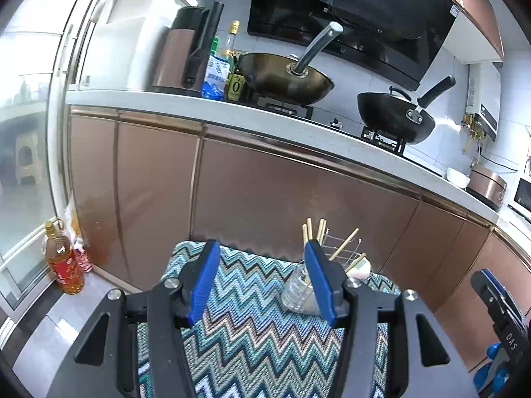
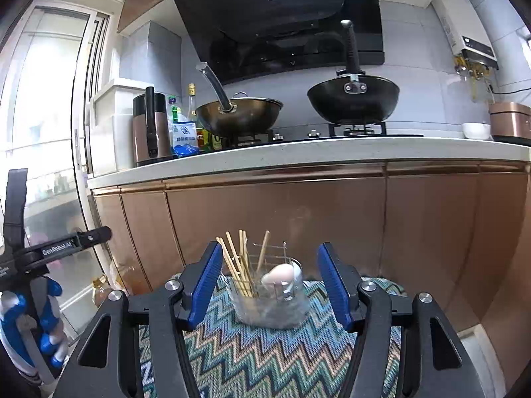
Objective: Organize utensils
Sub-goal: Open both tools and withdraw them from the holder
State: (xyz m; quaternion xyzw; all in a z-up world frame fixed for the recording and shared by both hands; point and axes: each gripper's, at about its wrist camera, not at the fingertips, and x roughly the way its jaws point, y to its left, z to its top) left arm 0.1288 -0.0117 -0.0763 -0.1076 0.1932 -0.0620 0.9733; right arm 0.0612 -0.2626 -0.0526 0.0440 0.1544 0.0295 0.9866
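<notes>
A clear glass [image 2: 270,301] stood near the far edge of a zigzag-patterned mat [image 2: 252,358] covering the surface, with a bundle of chopsticks [image 2: 237,265] leaning upright in it, their long axes pointing up and slightly left, and a white spoon [image 2: 278,273] resting against its rim. A wire rack [image 2: 275,252] sat just behind, another chopstick or two poking out of it. The right gripper [image 2: 268,285] faced the glass squarely, its blue fingers [image 2: 205,285] spread wide and holding nothing, the glass framed between them but a little beyond. The left gripper [image 1: 262,282] was likewise released and empty, and from it the glass [image 1: 297,293] lay off to the right, partly behind the right-hand finger. I judged the right hand the nearer and better lined up for any reach. Beyond the mat rose copper-coloured cabinet doors [image 2: 298,212] under a pale counter carrying two woks [image 2: 353,99] on a stove, with bottles at its left end.
</notes>
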